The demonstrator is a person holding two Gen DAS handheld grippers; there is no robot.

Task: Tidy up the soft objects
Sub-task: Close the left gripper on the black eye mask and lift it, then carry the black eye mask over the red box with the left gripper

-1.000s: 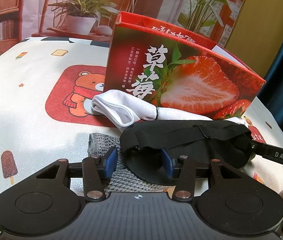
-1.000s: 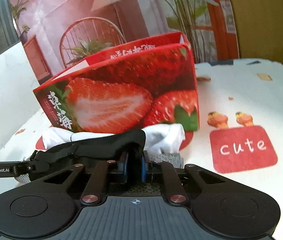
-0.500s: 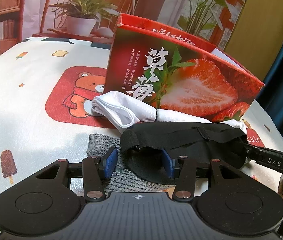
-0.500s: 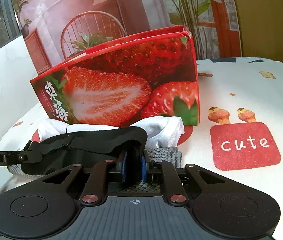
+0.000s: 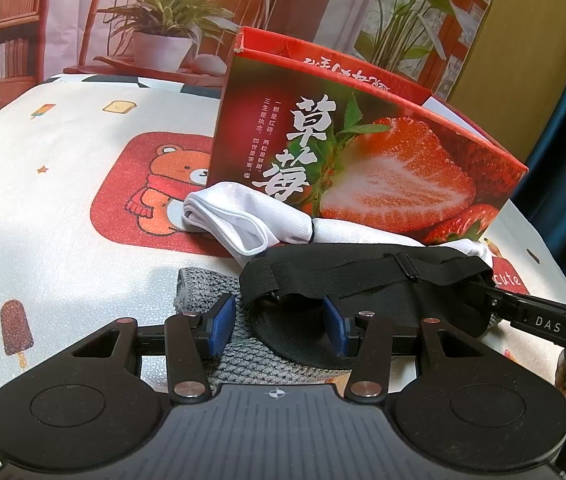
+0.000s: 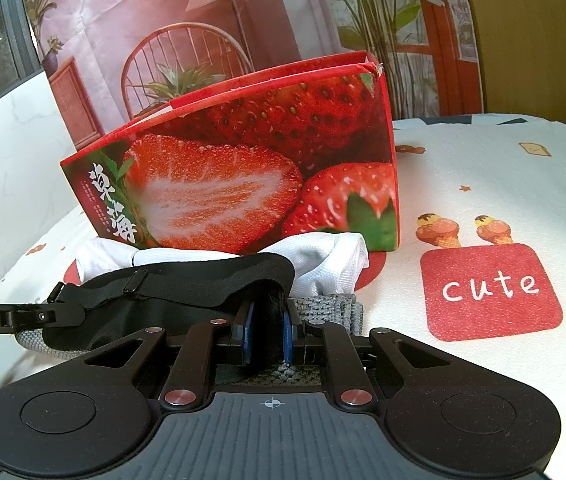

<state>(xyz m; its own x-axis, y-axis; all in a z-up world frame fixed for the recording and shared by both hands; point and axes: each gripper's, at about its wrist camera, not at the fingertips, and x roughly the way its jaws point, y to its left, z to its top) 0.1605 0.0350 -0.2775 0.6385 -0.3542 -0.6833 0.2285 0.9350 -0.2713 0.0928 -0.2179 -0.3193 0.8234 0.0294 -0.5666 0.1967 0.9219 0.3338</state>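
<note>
While our right gripper (image 6: pixel 267 334) clamps the eye mask (image 5: pixel 363 284) and our left gripper (image 5: pixel 279 326) stands half-open around it, nothing visibly occupies the box (image 5: pixel 363 160) at 12 o'clock; socks (image 5: pixel 243 220) and knit cloth (image 5: pixel 243 364) remain on the bench (image 5: pixel 63 220).

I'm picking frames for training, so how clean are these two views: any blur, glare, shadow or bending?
Left wrist view: sharp, strong fisheye bending at the edges, soft light, a faint shadow on the tablecloth left of the grey knit cloth. Right wrist view: also sharp, strawberry box walls bowed, corners dark, no harsh glare; black eye mask shows little detail.
</note>
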